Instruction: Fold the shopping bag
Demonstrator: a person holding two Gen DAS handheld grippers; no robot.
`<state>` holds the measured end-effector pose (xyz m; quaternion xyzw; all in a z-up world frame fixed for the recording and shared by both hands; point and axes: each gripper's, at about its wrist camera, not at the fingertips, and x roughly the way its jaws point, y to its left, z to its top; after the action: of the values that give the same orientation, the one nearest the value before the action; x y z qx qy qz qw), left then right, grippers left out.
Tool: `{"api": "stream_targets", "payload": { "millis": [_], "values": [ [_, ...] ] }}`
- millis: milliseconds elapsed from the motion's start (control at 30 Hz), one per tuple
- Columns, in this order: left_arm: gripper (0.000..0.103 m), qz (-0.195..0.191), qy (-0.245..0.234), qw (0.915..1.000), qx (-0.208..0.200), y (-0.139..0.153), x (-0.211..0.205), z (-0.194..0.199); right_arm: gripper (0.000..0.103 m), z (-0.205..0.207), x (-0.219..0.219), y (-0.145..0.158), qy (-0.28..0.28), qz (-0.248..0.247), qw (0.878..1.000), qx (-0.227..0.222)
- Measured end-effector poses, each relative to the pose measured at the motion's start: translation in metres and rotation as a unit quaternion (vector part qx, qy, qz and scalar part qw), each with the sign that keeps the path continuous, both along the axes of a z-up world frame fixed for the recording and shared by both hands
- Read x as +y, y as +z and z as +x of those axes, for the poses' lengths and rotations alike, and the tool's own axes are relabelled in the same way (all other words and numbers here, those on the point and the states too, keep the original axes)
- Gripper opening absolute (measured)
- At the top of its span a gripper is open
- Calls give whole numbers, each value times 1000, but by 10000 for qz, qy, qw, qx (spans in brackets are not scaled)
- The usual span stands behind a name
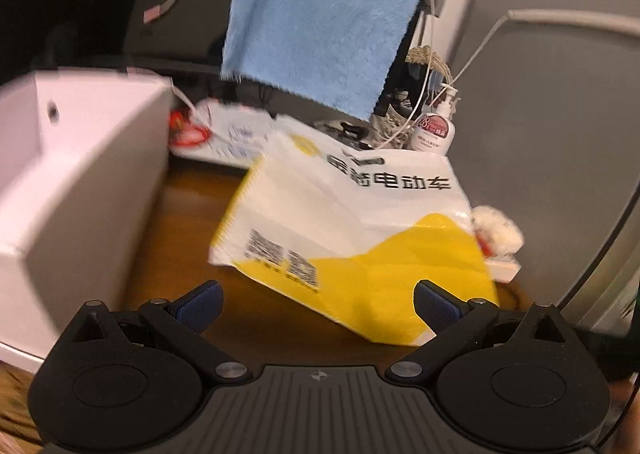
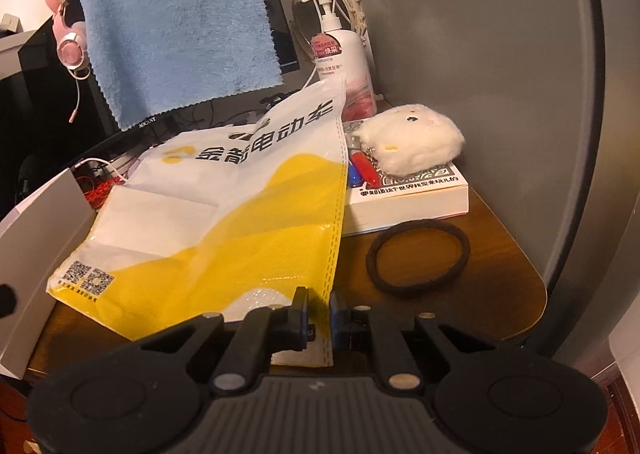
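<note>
A white and yellow shopping bag [image 1: 348,222] with black print and QR codes lies crumpled over the brown wooden table [image 1: 192,238]. My left gripper [image 1: 318,300] hovers open just before the bag's near yellow edge, nothing between its fingers. In the right wrist view the same bag [image 2: 224,222] slopes up from the table toward the back. My right gripper [image 2: 319,312] is shut on the bag's stitched right edge near its yellow bottom corner. The bag's handles are hidden.
A white box [image 1: 76,182] stands at the left. A blue towel [image 2: 176,22] hangs over a monitor behind. At the right are a book [image 2: 412,194] with a white plush toy [image 2: 412,146], a black hair band [image 2: 418,260], a pump bottle [image 2: 344,58], and a grey wall.
</note>
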<state>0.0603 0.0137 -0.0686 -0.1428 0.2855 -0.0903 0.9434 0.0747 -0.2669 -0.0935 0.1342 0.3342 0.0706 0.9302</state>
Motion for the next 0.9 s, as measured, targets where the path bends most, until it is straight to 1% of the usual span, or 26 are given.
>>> {"api": "stream_targets", "payload": {
  "millis": [67,100,133,167,200,233,300,333,367,400,433,500,567,633,800,900],
  "values": [
    [101,-376,21,9992,119,-8,5,10,10,-1,-2,-1,21,46,10000,-7],
    [100,-500,79,9987,92,-10,6,13,10,-1,-3,-1,25,76,10000,-4],
    [97,-625,138,9979,64,-12,8,15,10,0,-4,-1,27,109,9999,1],
    [92,-732,199,9971,33,-14,10,18,10,0,-4,-2,34,129,9999,1],
    [89,-696,280,9972,-24,-14,10,20,10,0,-3,-2,44,144,9999,-1],
    [84,-652,356,9972,-70,-14,9,22,10,1,-3,-2,53,159,9999,-3],
    [62,-453,440,9980,20,-14,6,29,10,2,-3,-3,72,189,9998,-8],
    [40,-476,416,9980,67,-14,6,31,10,2,-2,-3,82,203,9998,-10],
    [25,-528,391,9978,126,-14,6,32,10,3,-2,-4,91,218,9997,-12],
    [18,-567,381,9976,134,-14,7,33,10,3,-2,-4,101,233,9997,-15],
    [11,-526,374,9979,82,-14,7,31,10,4,-1,-4,110,248,9996,-17],
    [11,-413,375,9984,-52,-10,4,27,10,5,-1,-5,129,278,9995,-21],
    [6,-375,323,9986,-203,-6,3,19,10,7,1,-5,184,315,9993,-26],
    [4,-310,244,9985,-371,0,1,10,10,9,5,-5,267,336,9991,-30],
    [3,-19,51,9968,-793,16,-5,-16,10,14,21,-1,557,389,9977,-58],
    [3,178,-56,9957,-910,20,-11,-25,10,17,32,1,750,452,9961,-55]
  ]
}}
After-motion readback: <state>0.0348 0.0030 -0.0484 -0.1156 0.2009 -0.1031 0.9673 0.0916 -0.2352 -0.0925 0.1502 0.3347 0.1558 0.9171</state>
